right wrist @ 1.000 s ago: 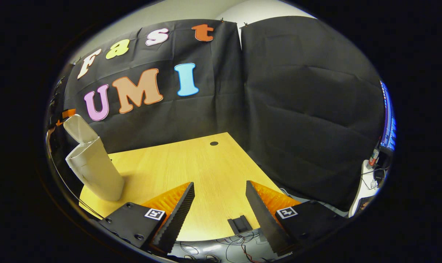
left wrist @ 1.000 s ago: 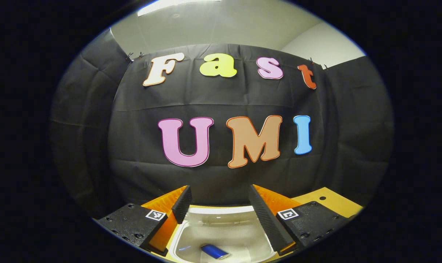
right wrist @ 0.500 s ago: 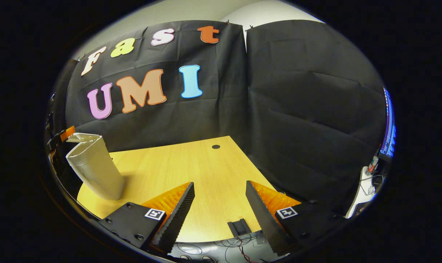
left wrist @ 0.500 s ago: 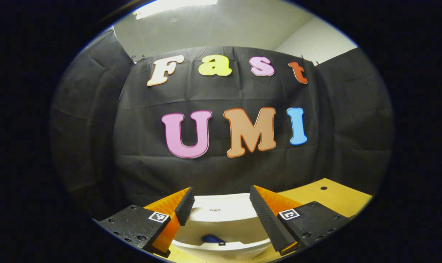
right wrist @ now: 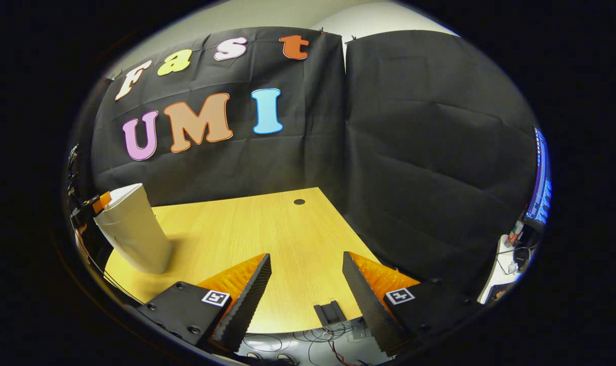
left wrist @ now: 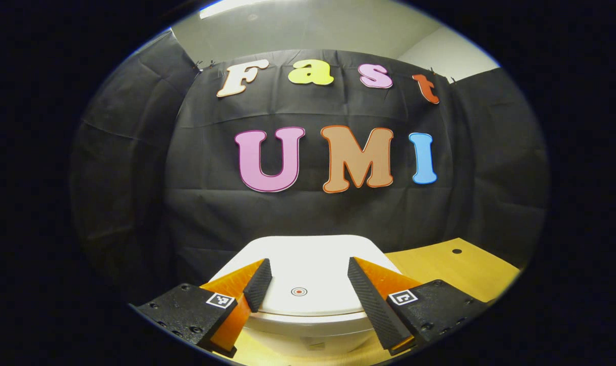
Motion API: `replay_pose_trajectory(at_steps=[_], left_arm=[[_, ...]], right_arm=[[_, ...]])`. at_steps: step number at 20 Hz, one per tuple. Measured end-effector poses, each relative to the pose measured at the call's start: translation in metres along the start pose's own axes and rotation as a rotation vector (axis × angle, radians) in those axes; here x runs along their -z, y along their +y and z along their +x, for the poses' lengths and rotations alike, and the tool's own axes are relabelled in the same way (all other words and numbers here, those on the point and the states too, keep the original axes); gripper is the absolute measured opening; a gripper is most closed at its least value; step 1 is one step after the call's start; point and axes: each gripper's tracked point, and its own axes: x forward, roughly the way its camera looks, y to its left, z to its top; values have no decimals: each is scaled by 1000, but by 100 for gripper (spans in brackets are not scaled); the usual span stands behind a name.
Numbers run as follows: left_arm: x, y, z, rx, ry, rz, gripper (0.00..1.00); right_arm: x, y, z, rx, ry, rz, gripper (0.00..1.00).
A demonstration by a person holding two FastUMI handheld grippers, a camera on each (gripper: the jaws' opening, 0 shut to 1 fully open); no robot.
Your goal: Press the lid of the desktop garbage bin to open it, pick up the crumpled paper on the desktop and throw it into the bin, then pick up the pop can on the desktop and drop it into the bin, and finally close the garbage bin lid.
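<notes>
White bin lid (left wrist: 308, 269) lies shut beneath the spread left hand-held gripper (left wrist: 303, 282).

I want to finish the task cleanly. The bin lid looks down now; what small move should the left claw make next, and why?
Probably lift the left claw straight up and away. In the left gripper view the white lid lies flat over the desktop garbage bin, its red dot between the open fingers, which grip nothing. The right gripper view shows the top closed too, so only withdrawal seems left.
</notes>
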Motion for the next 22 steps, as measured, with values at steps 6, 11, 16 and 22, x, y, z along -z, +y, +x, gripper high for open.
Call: replay_pose_trajectory(at_steps=[6,11,16,22], left_arm=[[6,3,2,-17,-28,27,94],[14,2,1,-12,-5,-7,95],[5,2,0,-10,-70,-11,94],[1,6,4,-20,-37,0,92]], right_arm=[[8,5,0,-2,25,-2,95],[13,6,0,3,41,-22,95],[5,18,3,-24,25,-16,95],[-8,33,5,-52,-6,-9,95]])
